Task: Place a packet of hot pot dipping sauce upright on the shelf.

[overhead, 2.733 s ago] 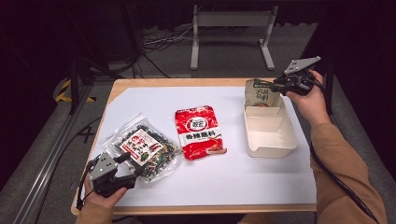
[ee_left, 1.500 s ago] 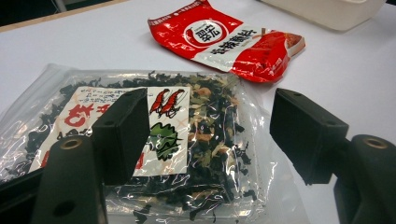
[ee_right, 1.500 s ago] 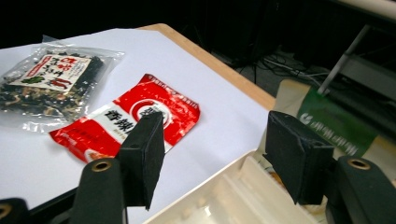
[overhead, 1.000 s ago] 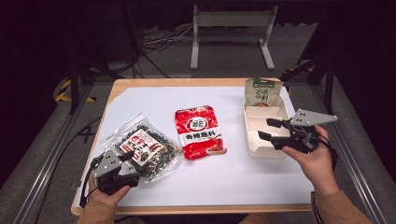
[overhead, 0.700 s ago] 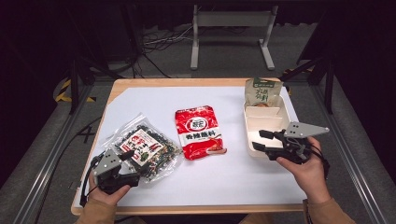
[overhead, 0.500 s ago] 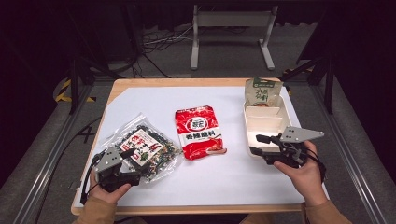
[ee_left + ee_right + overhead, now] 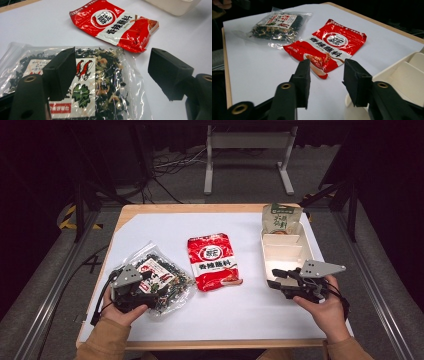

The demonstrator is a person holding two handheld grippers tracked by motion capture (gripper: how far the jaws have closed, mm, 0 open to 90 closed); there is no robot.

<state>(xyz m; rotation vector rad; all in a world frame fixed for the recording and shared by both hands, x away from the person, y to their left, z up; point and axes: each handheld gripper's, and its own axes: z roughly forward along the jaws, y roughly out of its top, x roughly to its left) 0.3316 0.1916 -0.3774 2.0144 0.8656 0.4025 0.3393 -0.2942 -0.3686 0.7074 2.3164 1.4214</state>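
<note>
A clear bag of dark dried greens (image 7: 170, 275) (image 7: 105, 82) (image 7: 277, 25) lies at the table's near left. My left gripper (image 7: 152, 287) (image 7: 113, 60) hovers just over it, jaws wide apart and just closing a little, touching nothing. In the middle of the table a red seasoning sachet (image 7: 214, 261) (image 7: 115, 22) (image 7: 329, 45) lies flat. My right gripper (image 7: 275, 278) (image 7: 327, 67) sits low at the near left corner of the cream divided tray (image 7: 285, 260) (image 7: 407, 72). Its jaws have just been closing, with nothing between them. A green pouch (image 7: 281, 217) stands in the tray's far end.
A white sheet (image 7: 240, 315) covers the wooden table (image 7: 150, 209), with bare space along the near edge between my hands. A metal stand (image 7: 247, 142) and cables are on the floor beyond the far edge.
My right gripper came down from the tray's far end to its near left corner, and its jaws narrowed. My left gripper lifted slightly over the clear bag.
</note>
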